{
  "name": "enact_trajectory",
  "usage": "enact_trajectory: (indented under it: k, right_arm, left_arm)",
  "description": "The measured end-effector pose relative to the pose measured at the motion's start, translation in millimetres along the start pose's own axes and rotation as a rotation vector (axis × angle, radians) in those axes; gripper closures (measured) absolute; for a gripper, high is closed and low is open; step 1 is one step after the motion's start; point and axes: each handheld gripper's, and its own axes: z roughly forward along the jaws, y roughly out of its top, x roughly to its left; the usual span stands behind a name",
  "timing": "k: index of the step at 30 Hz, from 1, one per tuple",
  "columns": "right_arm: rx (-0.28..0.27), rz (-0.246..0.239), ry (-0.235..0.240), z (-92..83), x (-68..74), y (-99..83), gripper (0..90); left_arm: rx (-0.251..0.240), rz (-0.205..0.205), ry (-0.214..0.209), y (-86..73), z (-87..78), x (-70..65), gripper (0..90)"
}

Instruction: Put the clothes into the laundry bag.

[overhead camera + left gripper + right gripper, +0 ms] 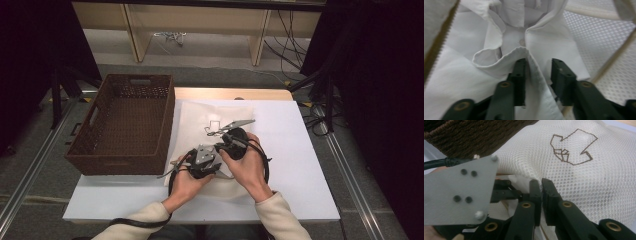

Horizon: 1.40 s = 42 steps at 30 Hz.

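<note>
While the right gripper pinches the mesh bag, the left gripper stands spread — white cloth between its jaws, near the basket.

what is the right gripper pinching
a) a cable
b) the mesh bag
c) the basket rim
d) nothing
b: in the right gripper view the right gripper has its jaws closed on a raised fold of the white mesh bag, with the brown basket lying apart behind it.
</note>
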Motion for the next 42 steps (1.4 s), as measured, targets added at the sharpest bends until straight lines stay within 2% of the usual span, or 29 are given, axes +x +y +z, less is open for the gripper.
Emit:
enact_trajectory:
  k: [1, 2, 3, 5, 6, 7, 8, 9, 10, 11, 13, 14, 16, 17, 18, 21, 22, 25, 26, 28, 33, 34, 35, 37, 38, 39, 40, 41, 42]
  right_arm:
    - [-0.004, 0.014, -0.001, 0.3, 1.2, 0.1, 88.1]
    - [0.015, 0.064, 0.023, -0.2, 4.1, -0.3, 88.1]
    - [-0.001, 0.028, 0.011, 0.6, 2.3, -0.6, 88.1]
    - [0.021, 0.038, 0.025, -0.5, 3.1, -0.4, 88.1]
    - [0.008, 0.012, 0.018, -0.1, 1.1, -0.2, 88.1]
    - [0.008, 0.012, 0.018, -0.1, 1.1, -0.2, 88.1]
    - [-0.003, 0.027, 0.007, -0.2, 2.2, -0.5, 88.1]
    - [-0.001, 0.030, 0.010, -0.5, 2.4, -0.1, 88.0]
    - [0.016, 0.064, 0.014, -1.3, 5.0, -0.2, 88.0]
    - [0.008, 0.072, 0.014, -0.7, 6.2, -0.4, 88.0]
    - [0.018, 0.050, 0.013, -1.1, 5.4, -0.5, 88.0]
    - [0.018, 0.042, 0.011, -1.1, 4.9, -0.3, 87.9]
    - [0.019, 0.044, 0.014, -1.2, 5.0, -0.1, 87.9]
    - [0.018, 0.052, 0.011, -0.8, 5.8, -0.4, 87.9]
    - [0.009, 0.018, 0.017, 0.5, 3.7, 0.4, 87.9]
    - [0.007, -0.004, 0.017, 1.0, 1.9, 0.2, 87.9]
    - [0.014, 0.031, 0.013, 0.4, 3.9, -0.2, 87.9]
    - [0.014, 0.032, 0.011, 0.7, 4.3, -0.2, 87.9]
    - [0.014, 0.036, 0.009, 0.4, 4.7, -0.2, 87.9]
    - [0.005, 0.007, 0.011, 1.0, 3.1, 0.2, 88.0]
    - [0.006, 0.017, 0.013, 1.1, 3.9, 0.4, 88.0]
    - [0.002, 0.010, 0.013, 1.4, 3.2, 0.2, 88.0]
    - [-0.001, 0.014, 0.006, 1.6, 3.0, 0.3, 88.0]
    - [0.011, 0.004, 0.010, 1.0, 2.2, 0.5, 88.0]
    - [0.011, 0.004, 0.010, 1.0, 2.2, 0.5, 88.0]
    - [0.015, 0.018, 0.023, 0.3, 2.1, 0.4, 88.0]
    - [-0.009, -0.003, 0.014, 2.1, 0.5, 0.1, 88.0]
    - [0.007, 0.000, 0.012, 1.4, 0.7, 0.5, 88.0]
    - [0.006, -0.010, 0.026, 1.1, -0.2, 0.5, 88.0]
  left_arm:
    - [0.015, 0.016, 0.001, -0.1, -3.7, 0.2, 57.0]
    - [0.014, 0.024, -0.004, -0.7, -6.3, -0.3, 54.4]
    - [0.012, 0.031, 0.005, -1.4, -9.3, -1.6, 52.5]
    - [0.016, 0.041, 0.006, -2.3, -17.5, -4.4, 48.5]
    - [0.022, 0.061, 0.008, -2.5, -21.4, -4.4, 46.7]
    - [0.022, 0.061, 0.008, -2.5, -21.4, -4.4, 45.9]
    - [0.020, 0.062, 0.013, -3.4, -26.7, -6.3, 45.8]
    - [0.019, 0.074, 0.000, -5.3, -33.2, -7.0, 45.9]
    - [0.019, 0.074, 0.000, -5.3, -33.2, -7.0, 46.1]
    - [0.040, 0.095, 0.001, -7.7, -39.6, -8.0, 48.0]
    - [0.038, 0.094, 0.005, -9.9, -40.8, -8.9, 51.9]
    - [0.071, 0.092, 0.011, -13.4, -41.3, -8.2, 54.2]
    - [0.081, 0.097, 0.002, -15.3, -39.7, -6.8, 61.0]
    - [0.085, 0.088, 0.001, -17.0, -37.3, -6.1, 61.0]
    - [0.099, 0.090, -0.010, -17.6, -34.8, -5.5, 67.7]
    - [0.111, 0.079, -0.015, -17.3, -29.3, -5.2, 75.9]
    - [0.110, 0.071, -0.011, -17.1, -27.7, -4.5, 80.4]
    - [0.107, 0.058, -0.006, -15.6, -24.9, -2.1, 87.8]
    - [0.104, 0.051, -0.007, -12.9, -22.7, -0.5, 88.4]
    - [0.093, 0.038, -0.001, -10.4, -18.6, 0.7, 88.7]
    - [0.088, 0.038, 0.011, -4.8, -10.0, 1.2, 88.8]
    - [0.064, -0.002, 0.001, -4.3, -5.9, -0.2, 88.8]
    - [0.050, -0.016, 0.015, -3.4, -1.6, -0.3, 88.8]
    - [0.049, -0.031, 0.009, -0.8, 0.5, 0.0, 88.8]
    - [0.049, -0.031, 0.009, -0.8, 0.5, 0.0, 88.7]
    - [0.021, -0.038, 0.022, 0.1, 3.0, -1.5, 88.7]
    - [0.023, -0.024, 0.026, 2.1, 4.4, -1.2, 88.7]
    - [0.015, -0.030, 0.028, 2.5, 6.5, -1.9, 88.6]
    - [0.036, -0.009, 0.026, 3.6, 6.8, -0.2, 88.5]
